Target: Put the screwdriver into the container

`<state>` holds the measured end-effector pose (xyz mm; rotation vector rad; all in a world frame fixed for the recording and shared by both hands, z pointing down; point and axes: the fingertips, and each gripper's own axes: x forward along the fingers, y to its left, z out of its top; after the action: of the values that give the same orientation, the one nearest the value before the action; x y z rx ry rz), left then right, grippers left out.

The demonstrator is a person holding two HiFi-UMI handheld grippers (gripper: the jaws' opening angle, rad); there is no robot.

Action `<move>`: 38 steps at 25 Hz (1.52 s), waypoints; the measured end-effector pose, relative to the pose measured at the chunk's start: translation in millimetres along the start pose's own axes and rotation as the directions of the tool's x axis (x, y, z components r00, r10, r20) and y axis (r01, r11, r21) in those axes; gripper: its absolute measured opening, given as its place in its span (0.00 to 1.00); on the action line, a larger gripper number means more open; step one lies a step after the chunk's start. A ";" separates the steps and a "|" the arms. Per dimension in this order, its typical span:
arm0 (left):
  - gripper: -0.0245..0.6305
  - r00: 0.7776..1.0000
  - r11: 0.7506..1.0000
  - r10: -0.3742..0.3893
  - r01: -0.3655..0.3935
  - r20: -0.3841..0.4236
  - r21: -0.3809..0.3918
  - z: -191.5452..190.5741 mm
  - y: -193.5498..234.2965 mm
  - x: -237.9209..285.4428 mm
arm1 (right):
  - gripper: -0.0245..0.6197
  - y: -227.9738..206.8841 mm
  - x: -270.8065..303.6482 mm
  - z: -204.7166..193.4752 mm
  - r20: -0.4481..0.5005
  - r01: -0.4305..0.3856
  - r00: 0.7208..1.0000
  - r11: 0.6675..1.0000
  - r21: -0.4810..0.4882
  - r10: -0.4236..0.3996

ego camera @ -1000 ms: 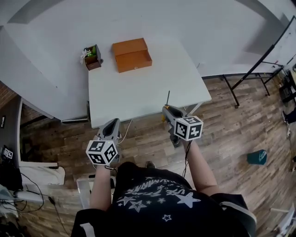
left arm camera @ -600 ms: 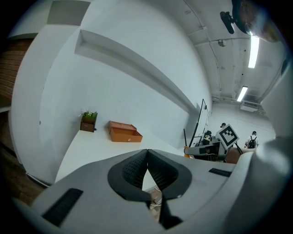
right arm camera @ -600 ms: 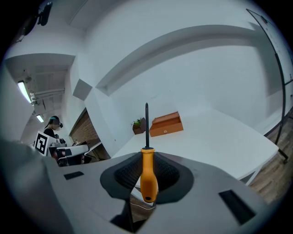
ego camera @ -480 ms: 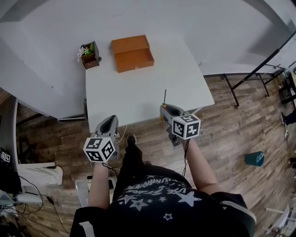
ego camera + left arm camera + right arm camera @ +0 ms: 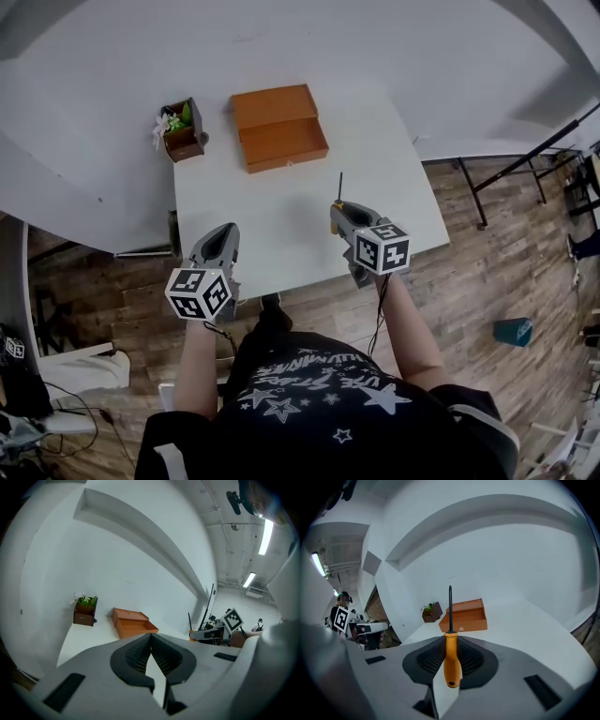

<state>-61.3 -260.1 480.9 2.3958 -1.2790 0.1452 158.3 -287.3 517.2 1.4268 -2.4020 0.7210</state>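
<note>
At the left, our left gripper (image 5: pixel 220 236) hangs over the near left corner of the white table (image 5: pixel 281 225), its jaws brought together with nothing between them. Further back, at the far left corner, stands a small brown wooden planter (image 5: pixel 183 136) with green leaves and white flowers. Just to its right lies the orange wooden container (image 5: pixel 281 139), open, its lid folded back flat behind the tray. It sits well apart from both grippers.

To the right, our right gripper (image 5: pixel 339 212) is clamped on the screwdriver (image 5: pixel 450 656). The tool has a smooth orange handle with a rounded butt and a thin dark straight shaft. The ribbed pads hold the handle at its upper part, the butt end hangs back towards the gripper's body, and the shaft sticks out beyond the jaw tips. In the right gripper view the shaft lines up with the container's left end. From the head view the shaft points across the table towards the container, above the near right part of the tabletop.

A second ago both grippers were by the table's near edge, the left one over the wooden floor (image 5: pixel 487 272). Now both are over the tabletop, nearer the container. The screwdriver sits in the jaws as before, and the planter and container have not moved.
</note>
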 end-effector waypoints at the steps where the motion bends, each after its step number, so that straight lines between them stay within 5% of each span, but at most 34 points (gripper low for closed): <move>1: 0.07 1.000 1.000 0.000 0.000 -0.001 -0.001 4.9 8.4 7.4 | 0.18 -2.6 9.5 6.6 -0.002 0.003 1.000 1.000 -0.005 -0.003; 12: 0.07 1.000 1.000 -0.012 0.012 0.015 0.005 57.8 74.4 62.7 | 0.18 -16.6 91.5 71.8 -0.028 0.029 0.999 0.982 -0.184 -0.035; 19: 0.07 0.999 1.000 0.004 -0.005 0.044 0.012 86.4 113.0 82.4 | 0.18 -21.3 141.0 107.8 -0.062 0.021 0.997 0.931 -0.365 -0.047; 24: 0.07 0.999 1.000 0.019 -0.018 0.047 -0.011 94.3 140.1 95.2 | 0.18 -24.4 181.2 120.6 -0.143 -0.010 0.986 0.832 -0.554 -0.084; 29: 0.07 0.999 1.000 0.027 -0.027 0.026 0.001 94.4 160.1 111.5 | 0.18 -28.5 221.3 128.0 -0.220 -0.083 0.969 0.684 -0.725 -0.115; 38: 0.07 0.999 0.999 0.037 -0.037 -0.009 -0.004 85.6 173.0 134.6 | 0.18 -33.8 273.7 96.6 -0.413 -0.311 0.903 0.484 -0.818 -0.117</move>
<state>-134.0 -483.4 495.4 2.3667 -1.3182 0.1639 57.9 -556.6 569.6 0.5874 -1.9600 -0.2353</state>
